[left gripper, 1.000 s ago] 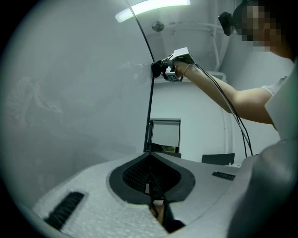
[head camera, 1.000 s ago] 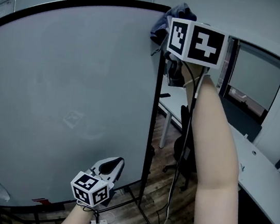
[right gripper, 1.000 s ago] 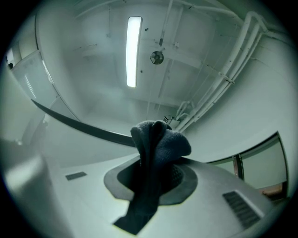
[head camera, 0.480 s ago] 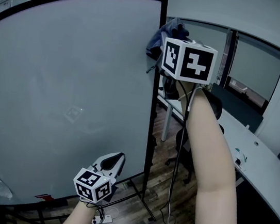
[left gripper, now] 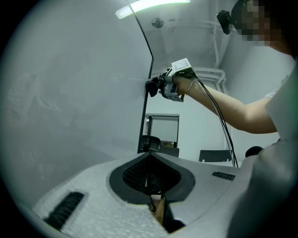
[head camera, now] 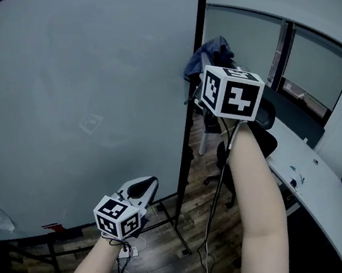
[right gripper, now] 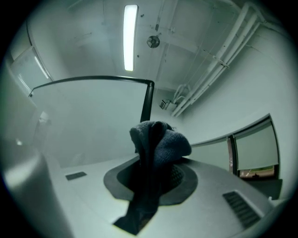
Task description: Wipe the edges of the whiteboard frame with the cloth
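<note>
Scene: a person stands at a large whiteboard (head camera: 89, 89), one arm raised, the other low.

Right gripper (head camera: 201, 73): clenched on a dark blue cloth (head camera: 212, 51) in the upper centre of the head view. In its own view the jaws pinch the fabric at the gripper (right gripper: 151, 172), and the cloth (right gripper: 158, 139) bunches up above them with a tail hanging below.

Cloth: pressed against the right-hand vertical bar of the black frame (head camera: 186, 122). The left gripper view shows the same contact from below, where the dark wad meets the frame (left gripper: 145, 118) part-way up.

Frame: a thin black border. In the right gripper view its rounded top corner and right bar (right gripper: 147, 100) rise just behind the cloth.

Left gripper (head camera: 146, 185): lower centre of the head view, near the board's bottom edge and apart from it. Its jaws are closed together on nothing, as seen at the left gripper (left gripper: 149, 174).

Surroundings: a long white table (head camera: 321, 199) curves along the right; a dark office chair (head camera: 257, 136) stands between it and the board on a wood floor (head camera: 185, 230); a strip light (right gripper: 131, 37) glows overhead.
</note>
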### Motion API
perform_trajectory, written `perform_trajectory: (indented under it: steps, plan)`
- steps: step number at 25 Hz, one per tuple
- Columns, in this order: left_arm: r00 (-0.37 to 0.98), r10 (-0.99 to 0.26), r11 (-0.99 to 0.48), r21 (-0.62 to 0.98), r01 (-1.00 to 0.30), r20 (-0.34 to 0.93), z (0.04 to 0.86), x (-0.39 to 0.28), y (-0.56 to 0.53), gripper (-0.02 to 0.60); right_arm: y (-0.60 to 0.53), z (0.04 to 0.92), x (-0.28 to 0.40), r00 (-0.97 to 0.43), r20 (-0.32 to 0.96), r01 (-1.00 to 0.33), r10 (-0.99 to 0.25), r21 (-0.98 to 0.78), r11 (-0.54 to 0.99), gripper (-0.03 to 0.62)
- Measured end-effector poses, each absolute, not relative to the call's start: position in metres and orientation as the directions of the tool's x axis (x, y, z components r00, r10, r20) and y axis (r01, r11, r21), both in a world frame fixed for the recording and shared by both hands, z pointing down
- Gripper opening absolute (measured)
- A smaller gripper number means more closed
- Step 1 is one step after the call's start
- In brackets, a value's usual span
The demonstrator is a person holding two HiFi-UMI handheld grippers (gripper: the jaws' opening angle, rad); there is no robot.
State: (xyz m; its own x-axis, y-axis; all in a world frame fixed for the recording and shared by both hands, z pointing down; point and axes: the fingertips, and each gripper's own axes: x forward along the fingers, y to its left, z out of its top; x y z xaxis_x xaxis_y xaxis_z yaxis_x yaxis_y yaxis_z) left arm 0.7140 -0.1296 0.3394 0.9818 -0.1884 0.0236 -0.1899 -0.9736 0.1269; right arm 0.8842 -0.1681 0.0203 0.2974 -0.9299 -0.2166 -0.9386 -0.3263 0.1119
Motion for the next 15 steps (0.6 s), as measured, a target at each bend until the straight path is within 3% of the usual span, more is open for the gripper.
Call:
perform_trajectory:
  steps: [15]
  plan:
    - [0.981, -0.156, -0.971, 0.164, -0.173, 0.111, 0.398, 0.725, -0.113, 0.018, -0.165, 0.145, 0.892, 0.370, -0.090, -0.920, -0.925, 0.101, -0.378, 0.069]
